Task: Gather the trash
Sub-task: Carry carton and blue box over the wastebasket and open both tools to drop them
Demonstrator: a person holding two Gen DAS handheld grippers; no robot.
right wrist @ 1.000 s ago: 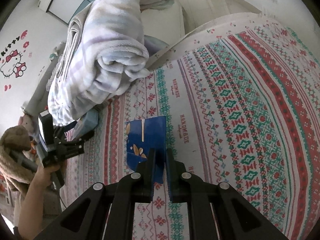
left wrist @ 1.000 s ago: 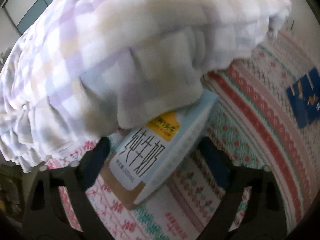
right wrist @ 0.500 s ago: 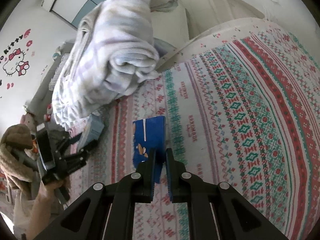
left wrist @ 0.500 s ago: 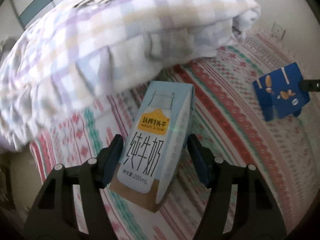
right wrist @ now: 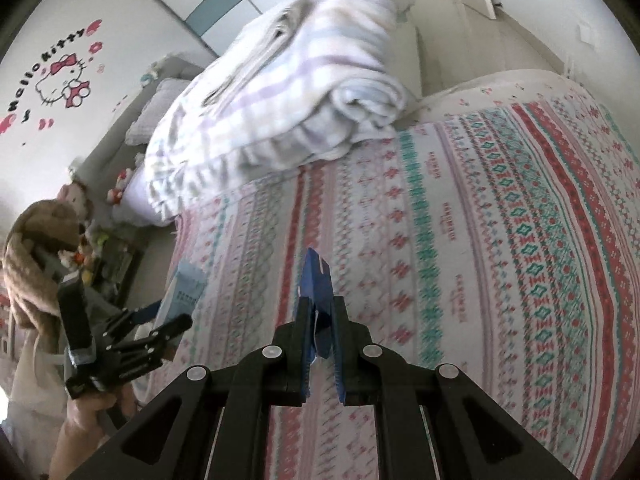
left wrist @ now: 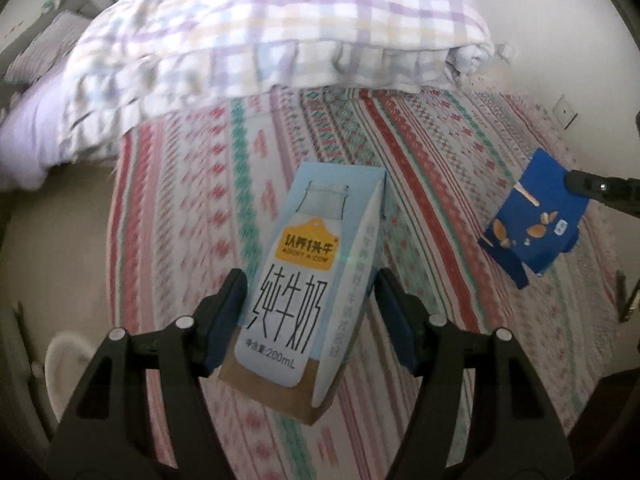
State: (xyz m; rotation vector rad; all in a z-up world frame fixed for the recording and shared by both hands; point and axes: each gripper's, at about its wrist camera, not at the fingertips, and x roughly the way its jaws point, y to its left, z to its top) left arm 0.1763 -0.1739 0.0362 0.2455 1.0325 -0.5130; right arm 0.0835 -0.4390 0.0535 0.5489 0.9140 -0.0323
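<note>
Gripping a tall, pale-blue cardboard milk carton between its two dark pads, the left gripper holds it tilted above the striped, woven-pattern bedspread, well clear of the soft folded checked blanket. The right gripper has its fingers pinched narrow on a flattened, glossy dark-blue packet, raised edge-on over the same bedspread, also well apart from the blanket.
</note>
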